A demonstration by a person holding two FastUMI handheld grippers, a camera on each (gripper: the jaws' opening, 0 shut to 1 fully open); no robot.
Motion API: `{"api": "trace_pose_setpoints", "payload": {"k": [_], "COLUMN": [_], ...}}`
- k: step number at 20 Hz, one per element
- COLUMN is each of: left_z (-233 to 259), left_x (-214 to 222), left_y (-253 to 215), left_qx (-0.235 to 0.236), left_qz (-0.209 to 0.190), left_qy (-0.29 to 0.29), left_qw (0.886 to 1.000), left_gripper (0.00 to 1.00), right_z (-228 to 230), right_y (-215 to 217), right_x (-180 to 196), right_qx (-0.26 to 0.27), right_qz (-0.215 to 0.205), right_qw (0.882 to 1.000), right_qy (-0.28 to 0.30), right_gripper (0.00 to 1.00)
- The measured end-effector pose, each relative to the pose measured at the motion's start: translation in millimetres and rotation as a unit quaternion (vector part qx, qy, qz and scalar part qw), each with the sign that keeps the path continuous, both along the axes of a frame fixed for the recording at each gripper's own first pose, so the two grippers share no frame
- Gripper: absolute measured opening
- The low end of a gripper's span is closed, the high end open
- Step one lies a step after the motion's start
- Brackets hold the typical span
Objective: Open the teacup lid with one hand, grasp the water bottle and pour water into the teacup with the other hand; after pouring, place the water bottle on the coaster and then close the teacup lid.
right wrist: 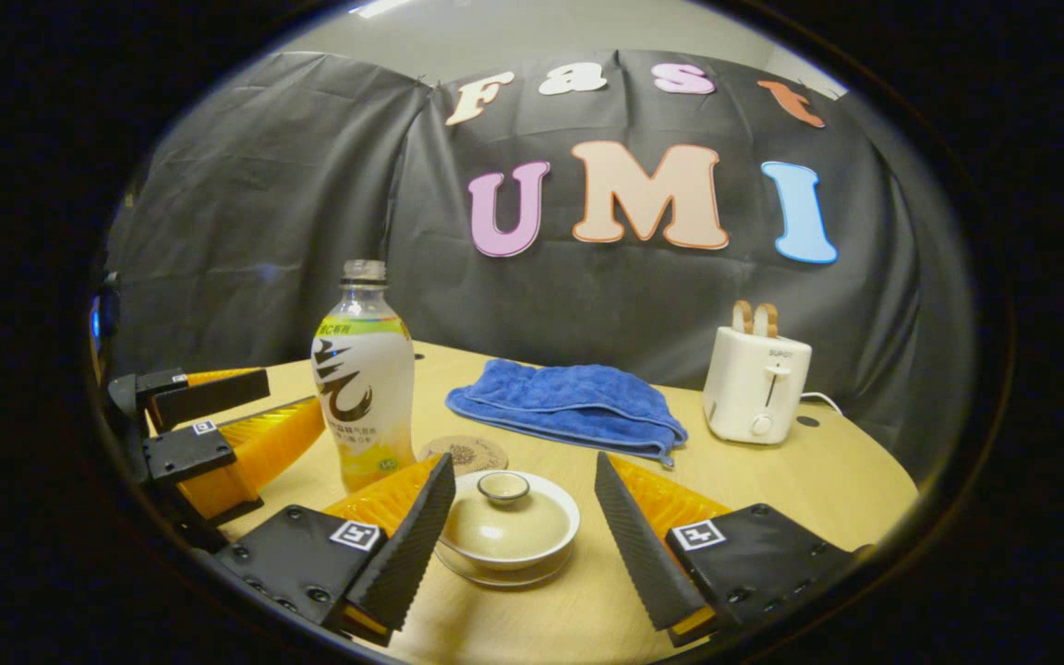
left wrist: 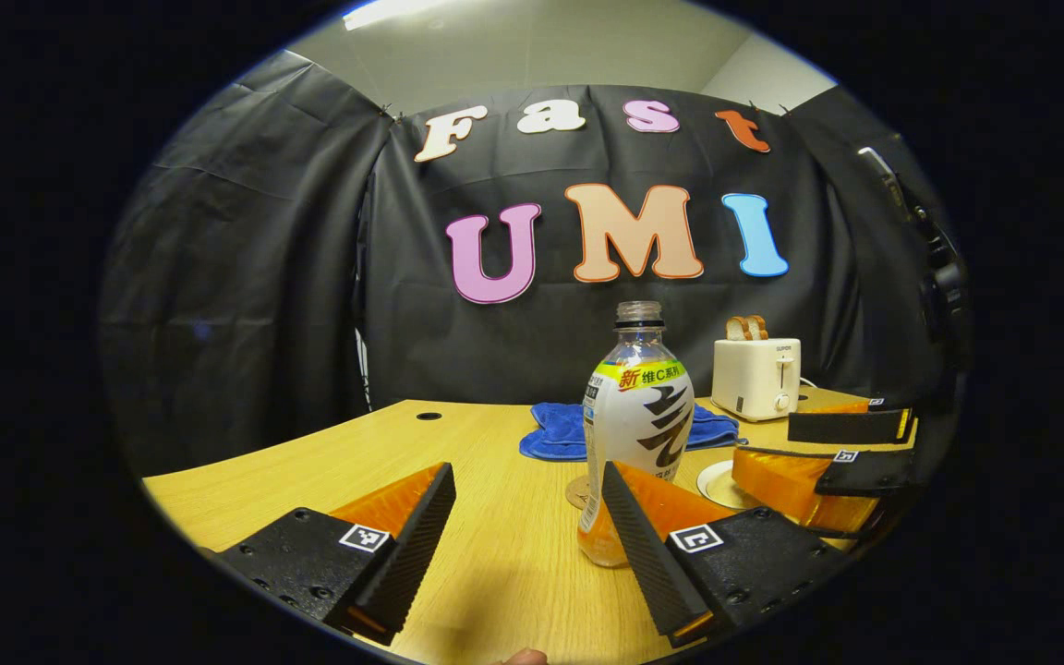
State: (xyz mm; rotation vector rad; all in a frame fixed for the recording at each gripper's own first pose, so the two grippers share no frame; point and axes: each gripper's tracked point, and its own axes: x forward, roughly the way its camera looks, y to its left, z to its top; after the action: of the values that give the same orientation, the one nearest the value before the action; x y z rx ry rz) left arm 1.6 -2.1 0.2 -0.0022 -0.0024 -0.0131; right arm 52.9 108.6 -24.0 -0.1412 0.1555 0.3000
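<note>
- Left claw (left wrist: 527, 526) is spread wide over the wooden bench (left wrist: 495, 554), holding nothing; the water bottle (left wrist: 635, 416) stands upright just ahead, toward its right finger.
- From the right gripper view, the right claw (right wrist: 525, 526) is wide open too, empty, its fingers flanking the teacup (right wrist: 506, 531) without touching it.
- The teacup lid (right wrist: 504, 517) sits on the cup, knob up, cup on its saucer at the near edge.
- The coaster (right wrist: 465, 453) lies flat just behind the teacup, right of the bottle's base.
- Bottle is uncapped, pale liquid low inside.
- Farther back, a folded blue towel (right wrist: 569, 392) mid-bench, and a white toaster (right wrist: 756, 383) with bread far right.
- The left claw also shows at the left edge of the right gripper view, beside the bottle.
</note>
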Motion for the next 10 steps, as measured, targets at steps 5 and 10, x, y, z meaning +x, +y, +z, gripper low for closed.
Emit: {"api": "trace_pose_setpoints", "payload": {"k": [5,10], "left_z": [0,0], "left_x": [0,0], "left_y": [0,0], "left_qx": [0.0,0.0], "left_qz": [0.0,0.0], "left_qy": [0.0,0.0], "left_qw": [1.0,1.0], "left_gripper": [0.94,0.94], "right_z": [-14,-12], "right_y": [10,13], "right_x": [-1,1], "right_qx": [-0.012,-0.011], "right_qz": [0.016,0.021], "right_qw": [1.0,1.0], "right_qy": [0.022,0.021], "right_gripper": [0.81,0.67]}}
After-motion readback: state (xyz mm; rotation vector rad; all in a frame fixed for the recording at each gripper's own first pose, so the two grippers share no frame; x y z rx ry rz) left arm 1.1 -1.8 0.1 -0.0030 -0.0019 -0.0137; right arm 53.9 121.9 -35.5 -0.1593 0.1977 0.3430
